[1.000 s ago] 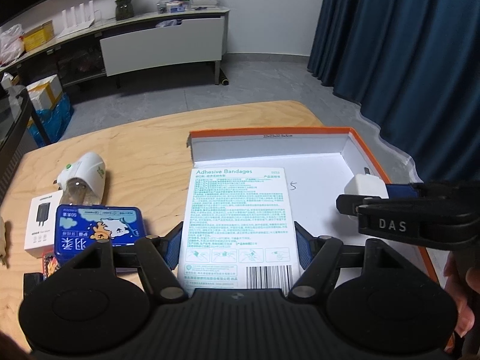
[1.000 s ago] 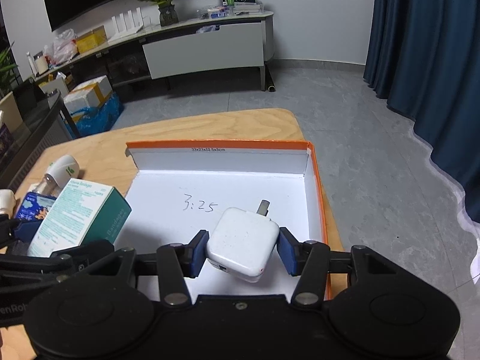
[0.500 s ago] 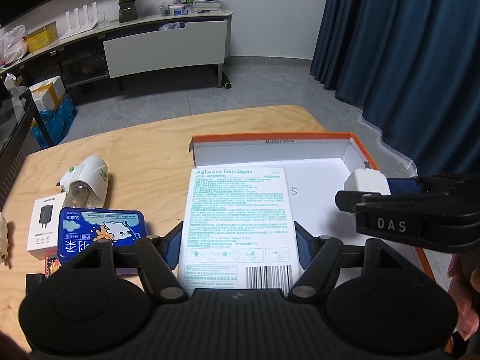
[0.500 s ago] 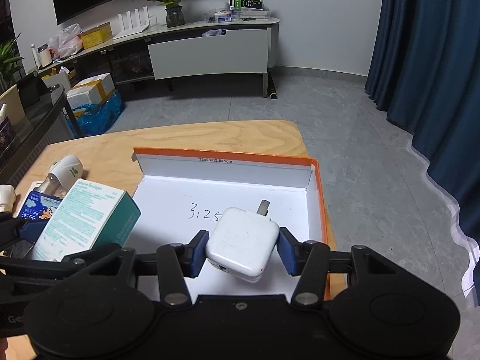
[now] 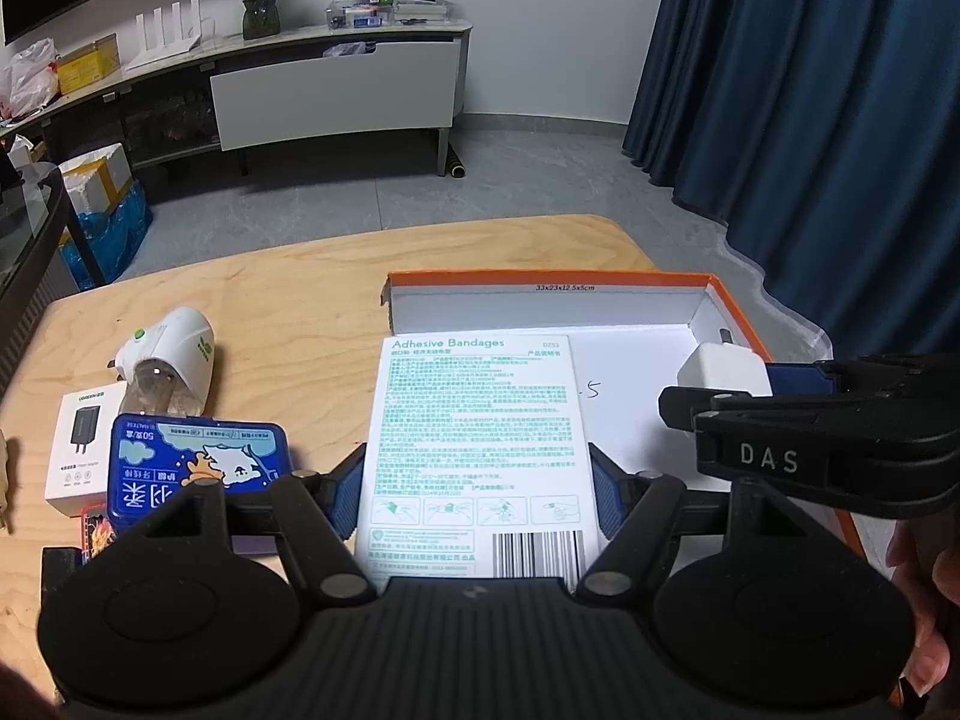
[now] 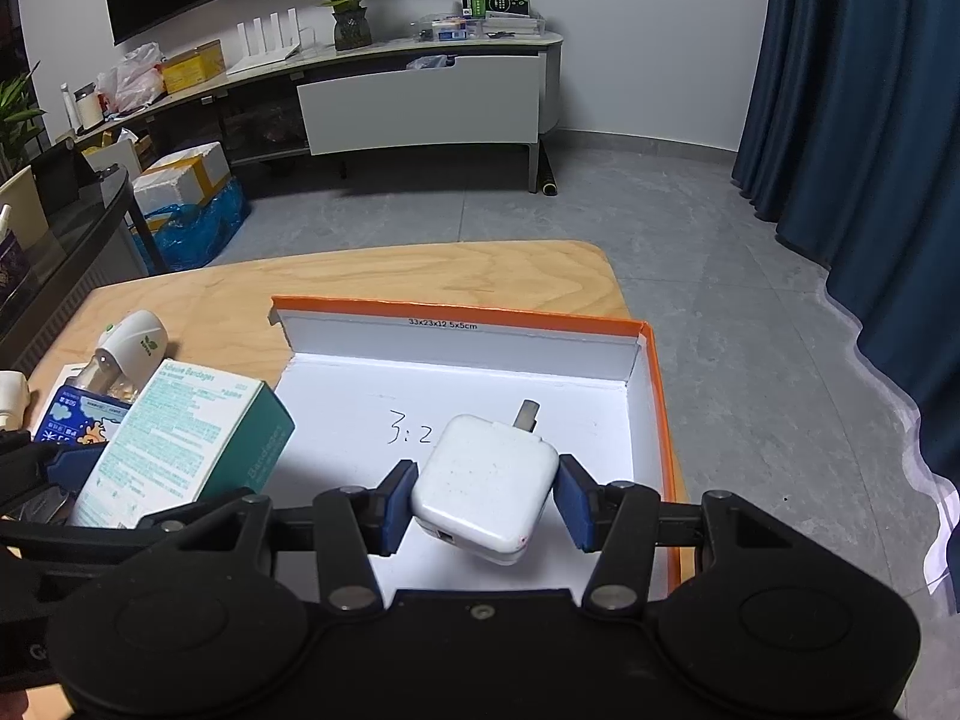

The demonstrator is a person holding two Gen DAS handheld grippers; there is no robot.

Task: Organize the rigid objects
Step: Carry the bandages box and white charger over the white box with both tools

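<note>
Wooden table (image 5: 300, 300), orange-rimmed box (image 6: 654, 396), grey floor (image 6: 690, 228), blue curtain (image 5: 810, 120).

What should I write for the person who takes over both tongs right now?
Left tongs: shut on the bandage box, at the left edge of the orange tray.
Right tongs: shut on the white charger, held above the tray floor.
Done: nothing lies in the tray yet.
Left: set both down inside, then fetch the blue tin, adapter box and white bottle from the table.
</note>
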